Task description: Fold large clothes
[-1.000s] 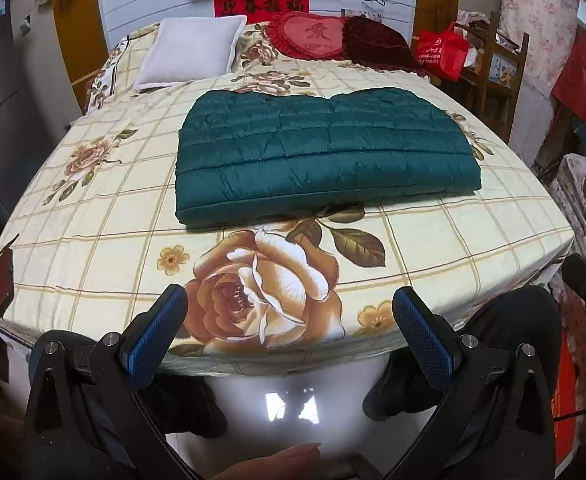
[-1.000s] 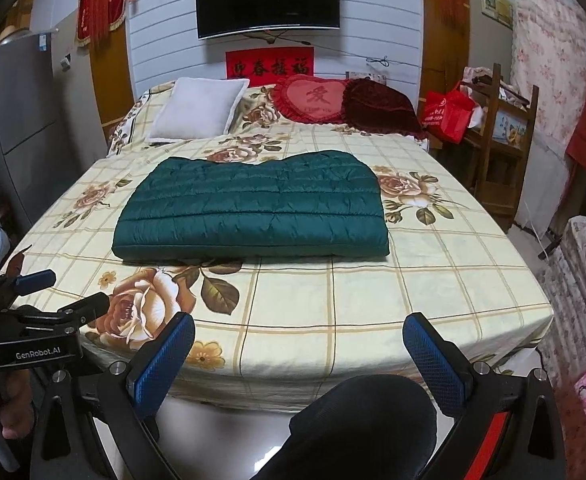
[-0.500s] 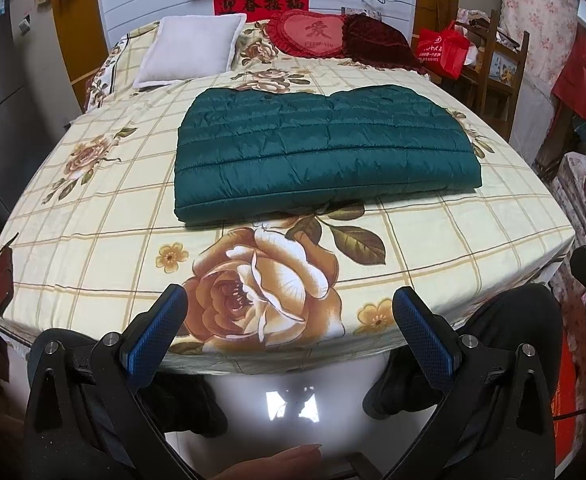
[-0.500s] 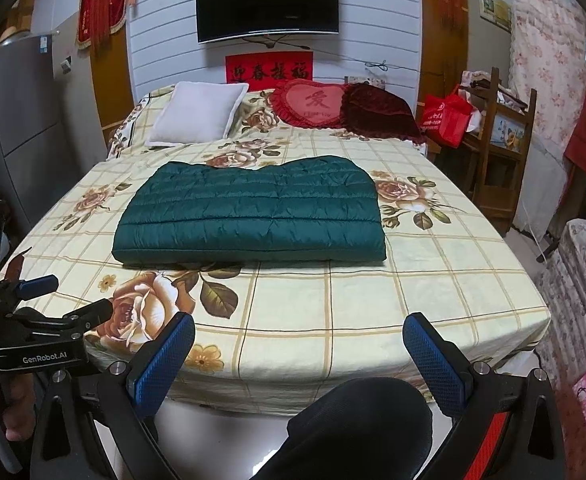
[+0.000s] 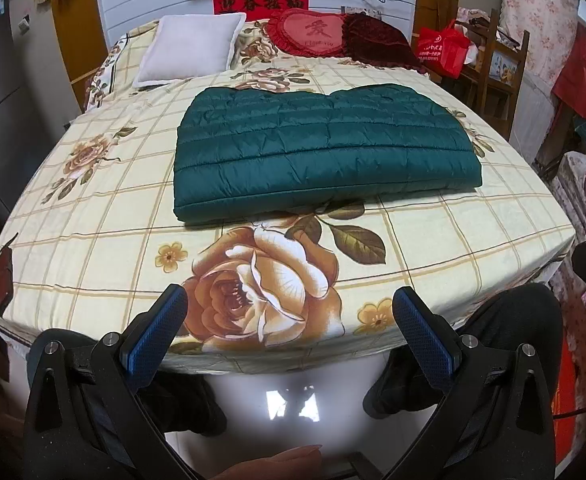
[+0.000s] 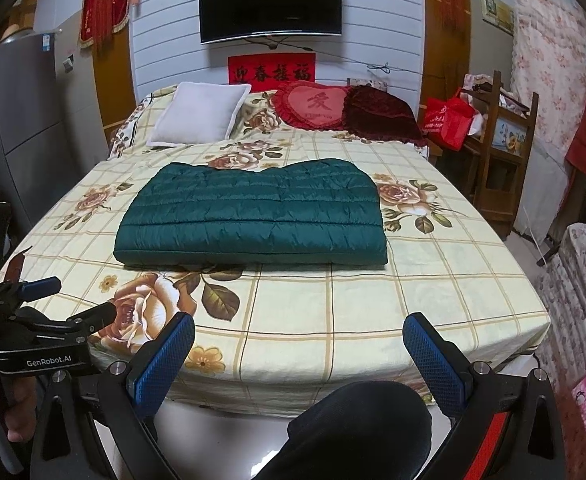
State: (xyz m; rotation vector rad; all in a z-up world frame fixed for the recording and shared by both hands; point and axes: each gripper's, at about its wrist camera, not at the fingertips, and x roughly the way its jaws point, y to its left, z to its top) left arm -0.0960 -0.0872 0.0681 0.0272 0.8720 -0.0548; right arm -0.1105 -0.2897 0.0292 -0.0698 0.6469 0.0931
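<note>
A dark green quilted garment [image 5: 325, 152] lies folded into a flat rectangle in the middle of the bed [image 5: 93, 208]. The left gripper [image 5: 289, 316] and right gripper [image 6: 299, 340] hang released and empty off the bed's foot, well apart from it.

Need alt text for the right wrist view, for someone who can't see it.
A folded dark green quilted garment lies flat on a floral bed. The open right gripper hangs empty near the bed's foot, left gripper beside it.
</note>
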